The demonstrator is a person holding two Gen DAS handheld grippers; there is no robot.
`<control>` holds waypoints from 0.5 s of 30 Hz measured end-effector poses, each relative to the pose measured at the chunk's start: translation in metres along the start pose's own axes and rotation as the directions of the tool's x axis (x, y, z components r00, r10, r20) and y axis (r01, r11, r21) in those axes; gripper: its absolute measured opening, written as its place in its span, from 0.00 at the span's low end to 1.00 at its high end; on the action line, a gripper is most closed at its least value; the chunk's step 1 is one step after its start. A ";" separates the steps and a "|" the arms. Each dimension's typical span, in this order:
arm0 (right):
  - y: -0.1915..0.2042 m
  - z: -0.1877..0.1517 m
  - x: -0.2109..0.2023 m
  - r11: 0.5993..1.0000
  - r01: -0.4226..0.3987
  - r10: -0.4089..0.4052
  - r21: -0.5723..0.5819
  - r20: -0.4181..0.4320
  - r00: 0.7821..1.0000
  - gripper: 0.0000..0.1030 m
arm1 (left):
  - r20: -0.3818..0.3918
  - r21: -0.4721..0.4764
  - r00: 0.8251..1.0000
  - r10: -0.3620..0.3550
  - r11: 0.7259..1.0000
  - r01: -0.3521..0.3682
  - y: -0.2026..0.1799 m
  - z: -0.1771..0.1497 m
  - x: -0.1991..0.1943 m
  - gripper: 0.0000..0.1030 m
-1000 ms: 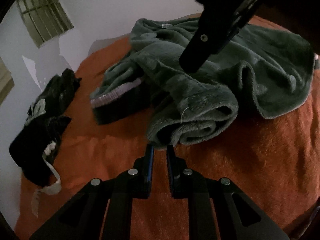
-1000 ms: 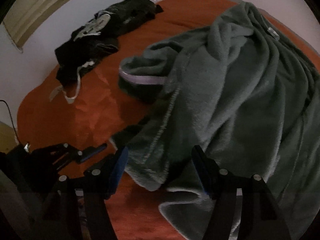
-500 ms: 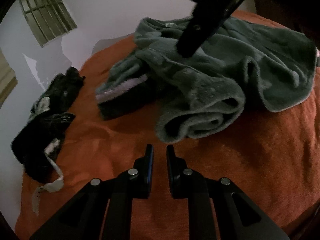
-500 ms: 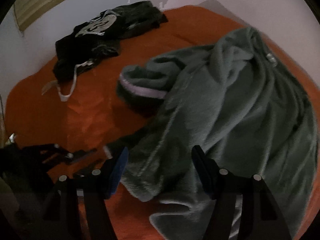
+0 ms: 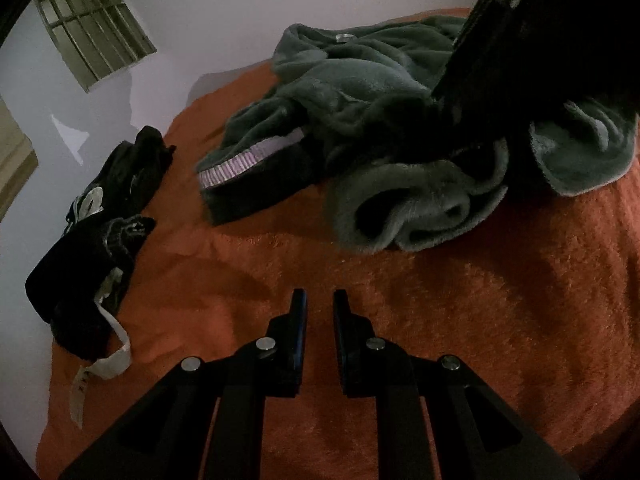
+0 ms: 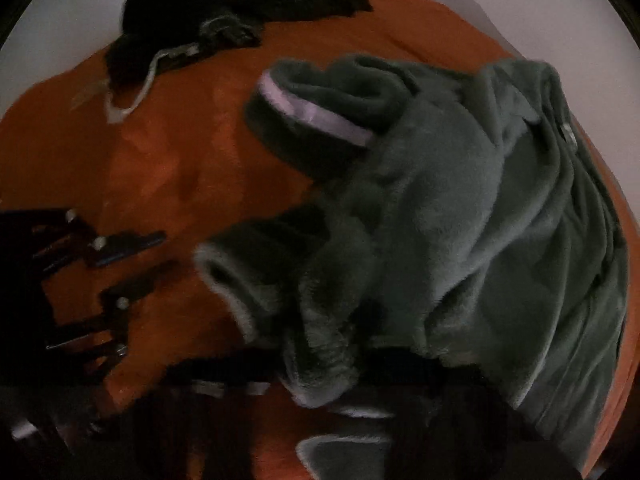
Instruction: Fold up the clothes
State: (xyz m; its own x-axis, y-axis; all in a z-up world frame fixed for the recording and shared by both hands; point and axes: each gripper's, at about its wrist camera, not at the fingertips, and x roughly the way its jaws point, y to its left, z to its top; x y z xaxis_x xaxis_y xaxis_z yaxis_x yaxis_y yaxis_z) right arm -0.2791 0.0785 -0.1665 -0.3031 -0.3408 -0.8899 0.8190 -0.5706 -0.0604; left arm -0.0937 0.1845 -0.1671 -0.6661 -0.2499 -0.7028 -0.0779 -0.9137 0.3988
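Observation:
A crumpled grey-green fleece garment point(image 5: 384, 120) with a pale lilac band lies on the orange bed; it also fills the right wrist view point(image 6: 460, 216). My left gripper point(image 5: 318, 304) hovers over bare blanket in front of it, empty, its fingers a narrow gap apart. It also shows at the left of the right wrist view point(image 6: 152, 256). My right gripper point(image 5: 472, 92) comes down onto the garment from the upper right. In its own view a bunched fold of fleece point(image 6: 320, 352) sits where its fingers are, and the fingers themselves are dark and blurred.
A black garment point(image 5: 100, 232) with a white print and a white strap lies at the bed's left edge near the white wall; it also shows in the right wrist view point(image 6: 224, 12). The orange blanket point(image 5: 480, 320) covers the bed. A barred window point(image 5: 94, 24) is high on the wall.
My right gripper has dropped down into the fleece garment, and a fold now bunches between its fingers. My left gripper has backed away a little from the garment.

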 end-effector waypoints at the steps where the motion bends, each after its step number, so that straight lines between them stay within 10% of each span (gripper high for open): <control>1: -0.014 0.004 -0.014 0.997 -0.035 0.030 0.069 0.068 0.997 0.09 | 0.000 -0.002 1.000 -0.008 1.000 0.008 0.001 0.001 0.000 0.15; 7: -0.095 0.030 -0.105 0.898 -0.287 0.144 0.333 0.394 0.908 0.09 | 0.086 -0.017 0.974 -0.212 0.977 0.214 0.007 0.015 -0.016 0.15; 11: -0.125 0.050 -0.156 0.852 -0.372 0.136 0.368 0.531 0.836 0.09 | 0.123 -0.115 0.945 -0.302 0.942 0.316 0.017 0.038 -0.021 0.52; 15: -0.129 0.072 -0.194 0.879 -0.352 0.093 0.321 0.608 0.788 0.09 | 0.185 -0.202 0.910 -0.371 0.892 0.405 0.027 0.058 -0.027 0.66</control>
State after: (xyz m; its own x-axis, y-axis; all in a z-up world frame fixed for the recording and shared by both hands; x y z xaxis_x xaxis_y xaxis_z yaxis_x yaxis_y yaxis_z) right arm -0.3605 0.1646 0.0465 -0.4589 -0.7764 -0.4320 0.6700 -0.6218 0.4055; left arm -0.1211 0.1851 -0.1029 -0.7146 0.1709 -0.6784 -0.1893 -0.9808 -0.0477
